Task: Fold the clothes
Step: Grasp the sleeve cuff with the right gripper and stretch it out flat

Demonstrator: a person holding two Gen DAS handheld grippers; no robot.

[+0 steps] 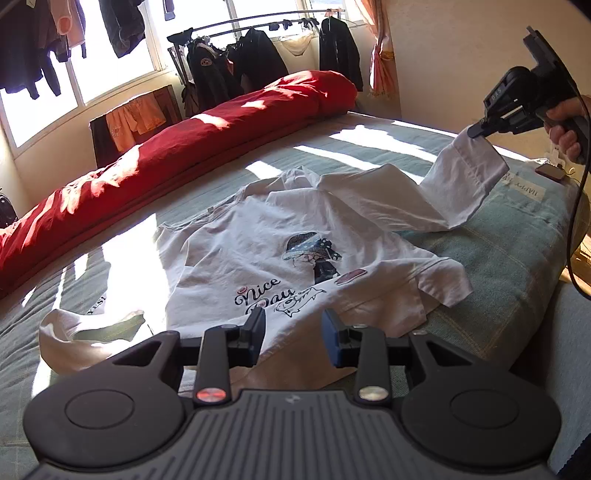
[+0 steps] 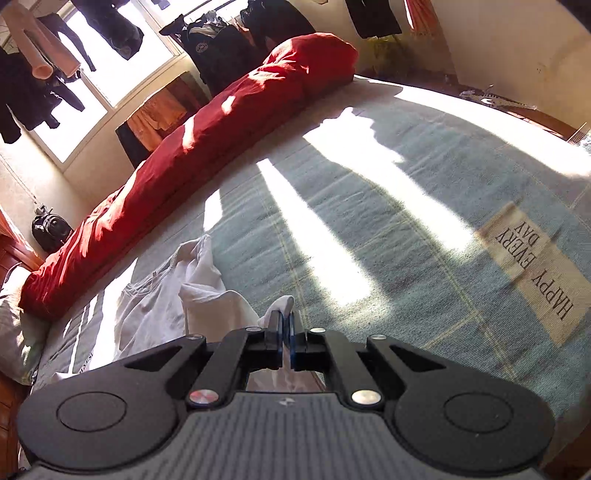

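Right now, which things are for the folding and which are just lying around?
For the folding:
white T-shirt
its sleeve, pinched by the right gripper
left gripper, open

Just lying around:
red duvet
hanging clothes
black bag

A wide bed with a pale green checked cover fills the room, striped by hard sunlight and long shadows. Along its far edge lies a rolled red duvet. Behind that, large bright windows sit in cream walls, with dark jackets on a curved rail and more garments hanging overhead. An orange curtain hangs in the far right corner. A cloth label reading "HAPPY EVERY DAY" is sewn near the bed's right edge.
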